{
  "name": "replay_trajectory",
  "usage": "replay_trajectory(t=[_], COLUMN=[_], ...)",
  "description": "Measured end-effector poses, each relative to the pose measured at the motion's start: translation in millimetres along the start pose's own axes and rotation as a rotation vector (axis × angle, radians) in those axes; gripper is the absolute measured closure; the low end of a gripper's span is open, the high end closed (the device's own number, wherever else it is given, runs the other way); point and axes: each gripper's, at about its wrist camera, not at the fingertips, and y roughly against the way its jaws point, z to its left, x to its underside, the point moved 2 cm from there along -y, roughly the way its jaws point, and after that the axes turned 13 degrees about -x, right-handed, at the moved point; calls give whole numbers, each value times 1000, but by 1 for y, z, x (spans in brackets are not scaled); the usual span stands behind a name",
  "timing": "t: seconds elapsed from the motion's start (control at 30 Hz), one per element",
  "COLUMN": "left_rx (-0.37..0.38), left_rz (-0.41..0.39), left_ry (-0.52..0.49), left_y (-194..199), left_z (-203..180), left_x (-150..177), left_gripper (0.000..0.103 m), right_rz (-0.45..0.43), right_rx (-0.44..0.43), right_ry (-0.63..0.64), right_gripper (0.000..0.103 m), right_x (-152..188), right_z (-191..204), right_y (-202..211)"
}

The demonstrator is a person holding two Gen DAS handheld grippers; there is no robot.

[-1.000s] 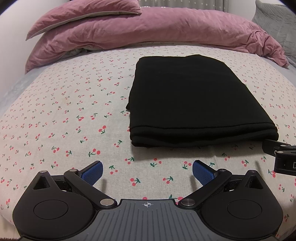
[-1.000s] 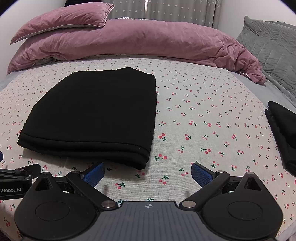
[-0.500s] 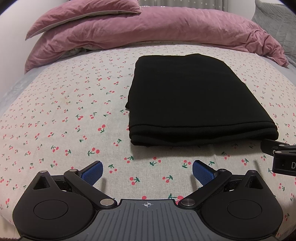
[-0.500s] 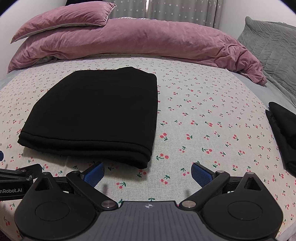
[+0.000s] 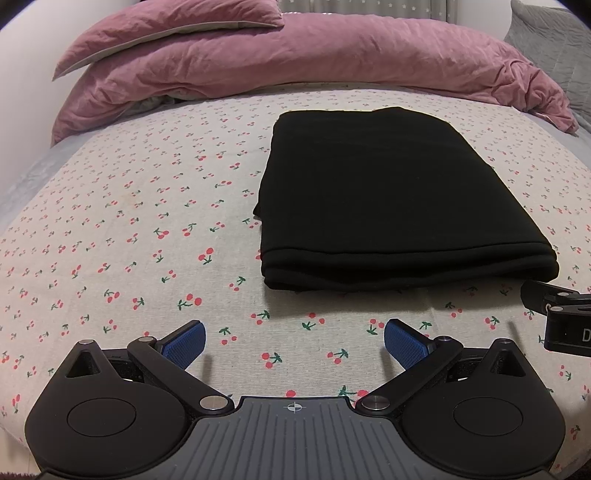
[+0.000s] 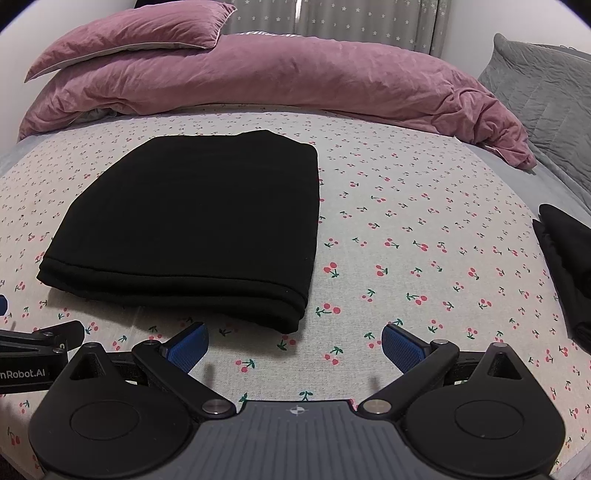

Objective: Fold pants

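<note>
The black pants (image 5: pixel 388 199) lie folded into a flat rectangle on the cherry-print bed sheet (image 5: pixel 129 229); they also show in the right wrist view (image 6: pixel 199 221). My left gripper (image 5: pixel 294 341) is open and empty, hovering over the sheet just in front of the folded stack's near edge. My right gripper (image 6: pixel 295 345) is open and empty, in front of the stack's near right corner. Each gripper's body shows at the edge of the other's view.
A pink duvet (image 6: pixel 295 77) and pink pillow (image 6: pixel 125 33) lie along the head of the bed. A grey quilted pillow (image 6: pixel 546 81) sits at the far right. Another black garment (image 6: pixel 569 266) lies at the right edge of the bed.
Both grippers have drawn back slightly from the folded pants and stay open. The pants have not moved.
</note>
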Motion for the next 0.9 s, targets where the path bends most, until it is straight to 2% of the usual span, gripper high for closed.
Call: replay_trajectory(t=[0.9], left_rx=[7], left_rz=[14], left_ry=[-3], left_y=[0], left_z=[0], left_x=[2], left_gripper=[0], right_rz=[18], right_rx=[-3], right_ry=[15], right_gripper=[3], right_x=[2], right_z=[3], right_y=[-4])
